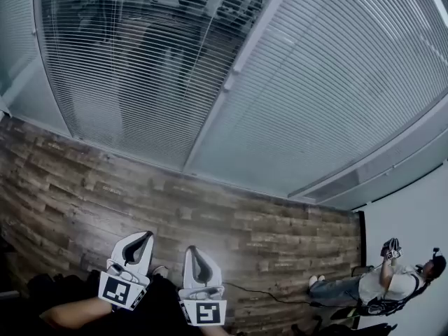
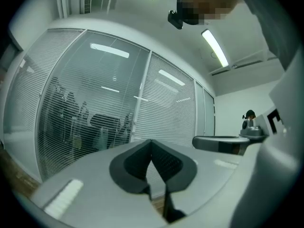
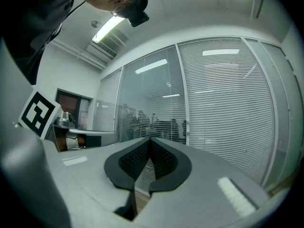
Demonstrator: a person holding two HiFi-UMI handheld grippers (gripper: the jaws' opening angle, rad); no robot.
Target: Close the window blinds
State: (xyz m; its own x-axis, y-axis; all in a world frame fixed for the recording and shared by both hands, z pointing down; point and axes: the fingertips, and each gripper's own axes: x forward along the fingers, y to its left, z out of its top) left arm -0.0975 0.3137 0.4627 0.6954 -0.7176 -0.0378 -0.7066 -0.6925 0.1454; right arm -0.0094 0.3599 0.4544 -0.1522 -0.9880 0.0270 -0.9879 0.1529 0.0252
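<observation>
White slatted blinds cover a glass wall. On the left panel (image 1: 133,68) the slats stand open, and chairs in the room behind show through. On the right panel (image 1: 329,96) the slats lie flat and block the view. My left gripper (image 1: 138,242) and right gripper (image 1: 199,259) sit low in the head view, side by side over the floor, well away from the blinds. In the left gripper view the left gripper (image 2: 152,144) is shut on nothing, pointing at the see-through panel (image 2: 95,118). The right gripper (image 3: 149,140) is likewise shut and empty, facing the same panel (image 3: 152,103).
A white frame post (image 1: 231,82) separates the two panels. Wood-plank floor (image 1: 210,215) runs along the wall's foot, with a dark cable (image 1: 259,292) lying on it. A person (image 1: 392,278) sits at the lower right with a gripper raised. No pull cord or wand can be made out.
</observation>
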